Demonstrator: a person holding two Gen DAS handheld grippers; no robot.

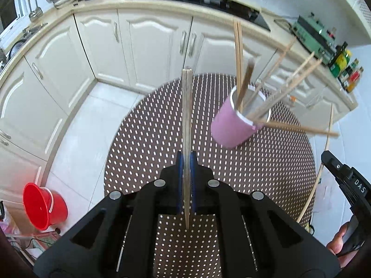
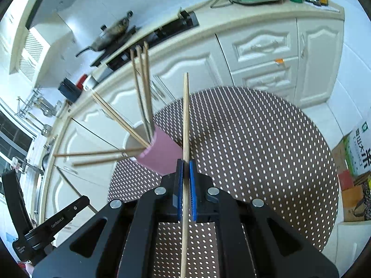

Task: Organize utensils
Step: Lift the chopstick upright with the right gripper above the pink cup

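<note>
A pink cup [image 1: 233, 125] stands on the round dotted table [image 1: 148, 143] and holds several wooden chopsticks [image 1: 285, 88] that fan out of it. My left gripper [image 1: 187, 159] is shut on a wooden chopstick [image 1: 187, 115] that points forward, left of the cup. My right gripper [image 2: 186, 166] is shut on another wooden chopstick [image 2: 186, 115], held above the table just right of the pink cup [image 2: 162, 153]. The right gripper's body [image 1: 347, 183] shows at the right edge of the left wrist view.
White kitchen cabinets [image 1: 139, 41] and a counter with a stove [image 1: 208, 2] curve behind the table. A red bucket [image 1: 44, 205] sits on the floor at the left. Bottles [image 1: 347, 71] stand on the counter at the right. Boxes [image 2: 357, 162] stand right of the table.
</note>
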